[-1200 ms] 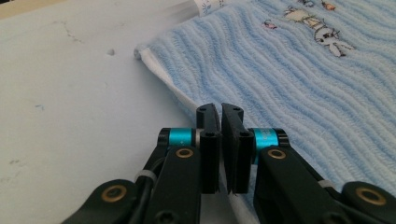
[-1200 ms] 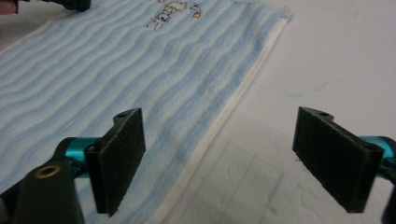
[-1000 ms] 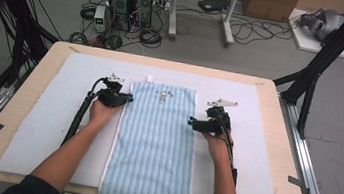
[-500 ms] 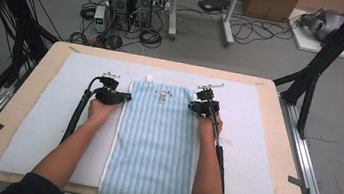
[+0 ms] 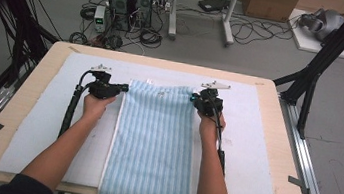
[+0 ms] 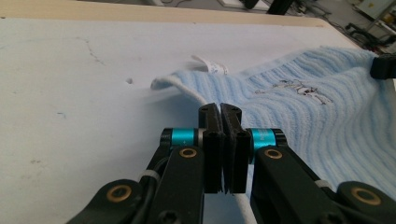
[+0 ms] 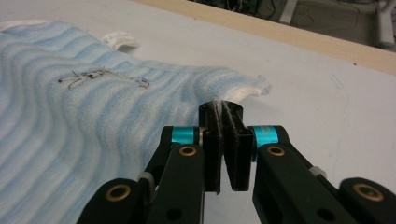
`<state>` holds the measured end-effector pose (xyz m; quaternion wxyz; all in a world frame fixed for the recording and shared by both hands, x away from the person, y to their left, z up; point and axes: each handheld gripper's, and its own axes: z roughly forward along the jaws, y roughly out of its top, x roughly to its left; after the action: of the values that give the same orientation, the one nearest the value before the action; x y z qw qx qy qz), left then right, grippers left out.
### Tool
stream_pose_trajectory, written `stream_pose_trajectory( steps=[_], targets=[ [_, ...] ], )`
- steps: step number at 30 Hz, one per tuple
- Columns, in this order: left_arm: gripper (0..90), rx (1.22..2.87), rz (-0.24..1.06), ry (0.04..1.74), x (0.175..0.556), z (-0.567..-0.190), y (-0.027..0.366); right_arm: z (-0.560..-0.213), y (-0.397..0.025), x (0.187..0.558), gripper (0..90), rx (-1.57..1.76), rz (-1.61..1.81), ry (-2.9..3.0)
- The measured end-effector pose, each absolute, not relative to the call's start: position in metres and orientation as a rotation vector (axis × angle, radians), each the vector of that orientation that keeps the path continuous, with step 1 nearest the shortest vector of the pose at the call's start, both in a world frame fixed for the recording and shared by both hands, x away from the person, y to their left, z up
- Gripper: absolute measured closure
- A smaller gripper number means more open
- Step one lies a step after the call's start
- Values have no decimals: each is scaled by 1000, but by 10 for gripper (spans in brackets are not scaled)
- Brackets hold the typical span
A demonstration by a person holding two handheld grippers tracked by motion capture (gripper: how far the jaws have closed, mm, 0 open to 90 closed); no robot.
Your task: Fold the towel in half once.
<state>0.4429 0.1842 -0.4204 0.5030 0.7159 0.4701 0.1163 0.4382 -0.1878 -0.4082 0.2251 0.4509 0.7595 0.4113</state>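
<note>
The striped blue towel (image 5: 153, 145) lies lengthwise on the white mat (image 5: 44, 130) of the worktop, near end hanging over the front edge. My left gripper (image 6: 219, 112) and right gripper (image 7: 221, 109) each have fingers pressed together on a far corner hem. Risk: both bites are shallow (right one holds mere fringe), so lifting unevenly could pull a corner free.
</note>
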Motion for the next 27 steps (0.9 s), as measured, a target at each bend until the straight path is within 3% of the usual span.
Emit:
stream_pose_trajectory(
  steps=[14, 27],
  targets=[
    [872, 1701, 258, 980, 385, -403, 190, -399, -198, 381, 864, 1124, 1200, 2167],
    [866, 1765, 132, 930, 337, -429, 199, -410, -197, 329, 861, 991, 1126, 2262]
  ],
)
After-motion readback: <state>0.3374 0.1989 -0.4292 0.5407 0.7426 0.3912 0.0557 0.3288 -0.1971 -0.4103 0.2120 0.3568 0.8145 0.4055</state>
